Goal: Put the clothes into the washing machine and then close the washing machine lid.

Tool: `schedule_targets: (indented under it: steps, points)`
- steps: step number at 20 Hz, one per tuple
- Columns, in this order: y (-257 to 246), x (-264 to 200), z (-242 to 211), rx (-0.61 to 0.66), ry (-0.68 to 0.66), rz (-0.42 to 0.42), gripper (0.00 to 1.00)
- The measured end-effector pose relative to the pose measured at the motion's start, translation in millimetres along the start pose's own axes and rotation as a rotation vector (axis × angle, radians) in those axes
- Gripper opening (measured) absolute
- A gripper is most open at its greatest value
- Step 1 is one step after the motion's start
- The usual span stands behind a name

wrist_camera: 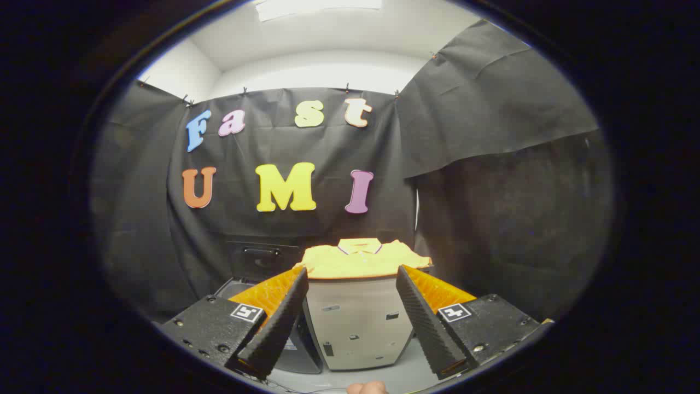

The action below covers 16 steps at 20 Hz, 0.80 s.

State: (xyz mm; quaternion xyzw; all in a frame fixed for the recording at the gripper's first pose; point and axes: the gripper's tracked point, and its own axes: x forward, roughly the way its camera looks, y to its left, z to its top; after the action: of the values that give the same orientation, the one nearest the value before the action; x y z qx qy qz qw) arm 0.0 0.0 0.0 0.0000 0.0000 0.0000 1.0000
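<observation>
Gripper (350,306) fingers are standing spread wide apart in the gripper view, pinching nothing, with the pale stand (358,323) showing in the gap between them; taking that stand as the landmark, the yellow shirt (363,258) is lying folded flat on top of it, collar toward the far side, well beyond the fingertips and apart from them; to the left of the stand, and partly behind the left finger, a dark appliance (257,262) is sitting, which I am judging to be the washing machine, though whether its lid is up or down I cannot tell; below the stand, close to the camera, a bit of a person's hand (367,388) is peeking in. The step in hand is reaching for the shirt, so the task is only beginning; to do it well, I would be keeping the fingers wide while rising to the level of the stand's top, then coming in over the near edge of the shirt and closing on several folded layers at once, since soft cloth is likely to unfold and trail; gripping near the middle should be keeping it bunched for the carry leftward to the machine.
</observation>
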Motion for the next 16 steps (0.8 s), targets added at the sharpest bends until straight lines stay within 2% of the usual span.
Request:
schedule_targets:
  steps: [16]
  points:
    - [15,3,-1,-0.013,-0.001,0.009,1.0]
